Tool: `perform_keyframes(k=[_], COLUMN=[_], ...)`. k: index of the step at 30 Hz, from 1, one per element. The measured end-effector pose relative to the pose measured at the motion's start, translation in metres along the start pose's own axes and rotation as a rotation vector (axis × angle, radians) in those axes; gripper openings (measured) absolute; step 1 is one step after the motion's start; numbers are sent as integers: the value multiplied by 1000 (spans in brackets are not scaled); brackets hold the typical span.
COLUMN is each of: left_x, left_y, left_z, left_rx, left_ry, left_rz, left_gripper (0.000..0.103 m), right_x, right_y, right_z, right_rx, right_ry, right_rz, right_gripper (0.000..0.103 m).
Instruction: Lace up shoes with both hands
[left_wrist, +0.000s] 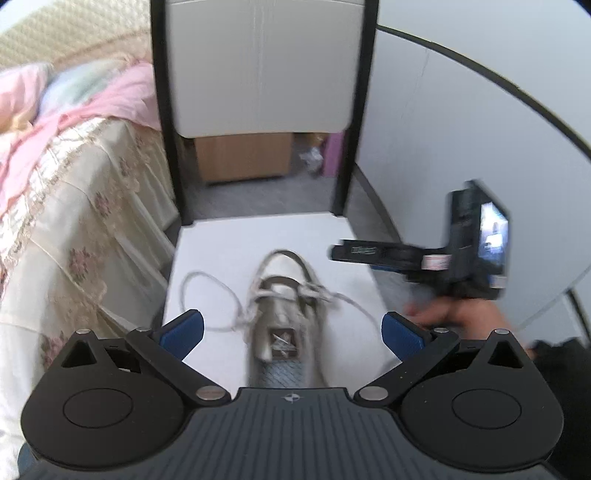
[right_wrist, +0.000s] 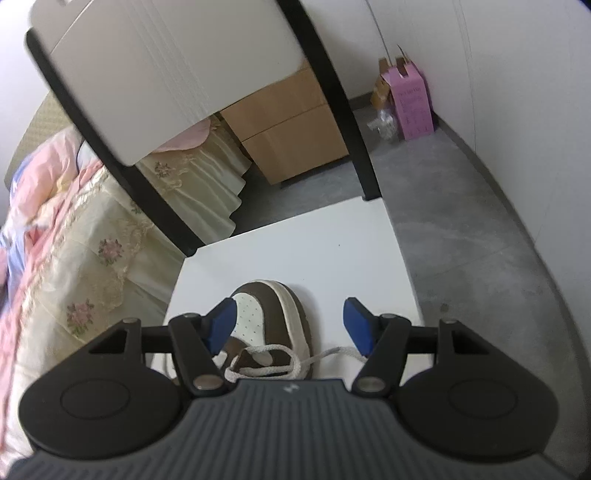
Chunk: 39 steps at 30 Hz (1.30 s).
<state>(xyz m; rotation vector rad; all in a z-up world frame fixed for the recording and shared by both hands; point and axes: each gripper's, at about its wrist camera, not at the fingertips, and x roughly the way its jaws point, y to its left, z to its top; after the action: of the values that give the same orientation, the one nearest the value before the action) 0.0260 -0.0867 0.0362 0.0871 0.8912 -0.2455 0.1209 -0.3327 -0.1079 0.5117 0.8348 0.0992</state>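
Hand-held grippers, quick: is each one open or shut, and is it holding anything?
Left hand-held gripper: open, holding nothing, above the shoe.
Right hand-held gripper: open, holding nothing; the lace lies loose below it.

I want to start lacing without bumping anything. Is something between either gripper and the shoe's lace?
Nothing visible is. The left gripper, jaws open, looks straight down on the shoe and its loose lace on the white seat. The right gripper, also open, hovers right over the toe with open space beneath.
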Motion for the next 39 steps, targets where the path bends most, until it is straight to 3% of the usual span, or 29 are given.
perform_keyframes(k=[10, 15, 19, 27, 31, 36, 39], left_x=[95, 118, 121, 124, 127, 133, 143], left_y=[25, 41, 48, 72, 90, 116, 130], left_z=[-30, -36, -39, -41, -40, -40, -42], left_rx=[41, 40, 49, -97, -213, -390, -492], left_ry=[-37, -58, -91, -88, -73, -60, -33], left_rz=[36, -6, -7, -119, -189, -273, -333], left_gripper=[103, 102, 100, 99, 99, 99, 99], right_x=[16, 37, 42, 57, 60, 45, 42], right_y=[-24, -30, -35, -41, -45, -33, -27], right_z=[-2, -23, -27, -33, -35, -24, -22], right_rx=[243, 381, 455, 551, 615, 565, 563], right_ry=[55, 132, 128, 173, 160, 86, 91], right_rz=[88, 147, 161, 204, 289, 378, 443], right_gripper=[65, 65, 65, 65, 65, 65, 64])
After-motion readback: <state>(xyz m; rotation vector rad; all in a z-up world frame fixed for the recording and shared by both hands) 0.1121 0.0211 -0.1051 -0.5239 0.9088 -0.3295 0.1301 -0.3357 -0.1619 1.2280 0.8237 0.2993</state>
